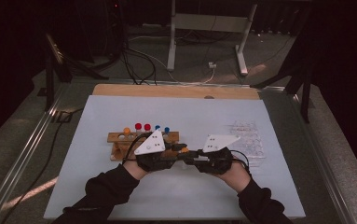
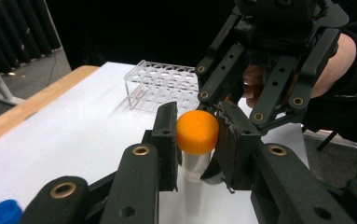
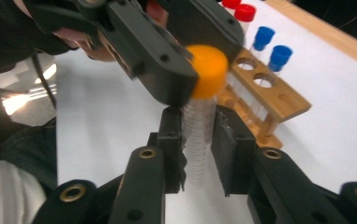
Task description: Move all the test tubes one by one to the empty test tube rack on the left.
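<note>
Tube (image 3: 198, 135) with orange cap (image 2: 197, 132) sits between both my grippers, held above the white surface (image 1: 120, 196), just in front of the wooden rack (image 1: 120, 137). Left gripper (image 2: 195, 140) fingers are narrow and clamped on the cap; right gripper (image 3: 198, 140) fingers are pinched on the clear ribbed body below it. Judgement: light, stiff, thin plastic, slick on the wall, so grip the body mid-height, firm but not crushing; the cap gives better bite for twisting. Too much squeeze could crack or eject it. Room: the wooden rack with red caps (image 3: 245, 11) and blue caps (image 3: 280, 53) is close behind, so keep swings away from it. Clear rack (image 2: 164, 86) sits off to my right, apart. Open surface lies toward me, and the near edge is not close.
</note>
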Demonstrator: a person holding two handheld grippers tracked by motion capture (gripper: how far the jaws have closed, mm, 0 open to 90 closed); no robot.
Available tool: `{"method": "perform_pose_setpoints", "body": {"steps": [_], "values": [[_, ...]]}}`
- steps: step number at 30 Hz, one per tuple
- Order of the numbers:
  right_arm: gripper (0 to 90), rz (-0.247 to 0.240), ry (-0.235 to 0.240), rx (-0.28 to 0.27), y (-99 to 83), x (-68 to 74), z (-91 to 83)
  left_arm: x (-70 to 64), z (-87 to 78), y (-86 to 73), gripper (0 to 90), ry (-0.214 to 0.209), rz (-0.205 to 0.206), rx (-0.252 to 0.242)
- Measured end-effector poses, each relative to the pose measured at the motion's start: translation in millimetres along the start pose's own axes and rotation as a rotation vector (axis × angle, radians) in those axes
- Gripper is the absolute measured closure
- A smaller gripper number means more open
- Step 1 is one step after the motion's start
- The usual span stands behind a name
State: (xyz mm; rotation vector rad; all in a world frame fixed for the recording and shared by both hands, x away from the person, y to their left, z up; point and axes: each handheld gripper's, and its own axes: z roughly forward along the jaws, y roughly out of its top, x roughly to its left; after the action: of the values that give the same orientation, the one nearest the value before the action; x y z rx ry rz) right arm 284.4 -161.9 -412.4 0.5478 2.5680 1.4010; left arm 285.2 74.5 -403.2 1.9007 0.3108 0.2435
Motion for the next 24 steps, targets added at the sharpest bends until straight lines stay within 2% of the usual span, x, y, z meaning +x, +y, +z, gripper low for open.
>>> {"method": "perform_pose_setpoints", "body": {"steps": [2, 3, 5, 8, 10, 14, 18, 20, 21, 22, 24], "values": [[70.5, -0.003, -0.005, -0.005, -2.5, -0.4, -1.9, 3.4, -7.4, 1.7, 71.7, 0.007, -0.006, -0.011], [68.5, -0.008, -0.026, -0.009, -4.6, -0.5, -3.2, 5.2, -11.8, 2.7, 71.7, 0.013, -0.013, -0.018], [66.5, 0.002, -0.04, -0.015, -9.5, -3.1, -6.4, 8.0, -21.2, 5.1, 71.7, 0.038, -0.006, -0.02], [56.6, 0.035, -0.07, -0.029, -17.5, -8.0, -13.0, 12.7, -38.0, 8.7, 71.8, 0.072, 0.007, -0.023], [48.2, 0.06, -0.098, -0.035, -21.9, -11.0, -18.2, 16.4, -50.2, 10.2, 71.8, 0.092, 0.002, -0.033], [30.7, 0.086, -0.139, -0.058, -29.6, -15.1, -28.9, 23.8, -75.6, 12.5, 71.8, 0.16, 0.006, -0.036], [12.5, 0.123, -0.155, -0.069, -36.3, -19.1, -37.4, 33.0, -101.8, 12.6, 71.8, 0.221, -0.006, -0.045], [7.0, 0.144, -0.15, -0.079, -39.1, -20.4, -41.0, 37.9, -113.5, 11.9, 71.8, 0.255, -0.012, -0.046], [0.4, 0.155, -0.133, -0.082, -40.7, -21.3, -42.7, 40.1, -119.1, 11.5, 71.8, 0.274, -0.013, -0.046], [0.0, 0.157, -0.11, -0.079, -42.2, -22.4, -43.8, 42.5, -124.6, 11.1, 71.8, 0.284, -0.019, -0.045], [0.0, 0.167, -0.109, -0.085, -45.4, -23.2, -46.2, 46.7, -134.0, 9.4, 71.8, 0.315, -0.025, -0.043]]}}
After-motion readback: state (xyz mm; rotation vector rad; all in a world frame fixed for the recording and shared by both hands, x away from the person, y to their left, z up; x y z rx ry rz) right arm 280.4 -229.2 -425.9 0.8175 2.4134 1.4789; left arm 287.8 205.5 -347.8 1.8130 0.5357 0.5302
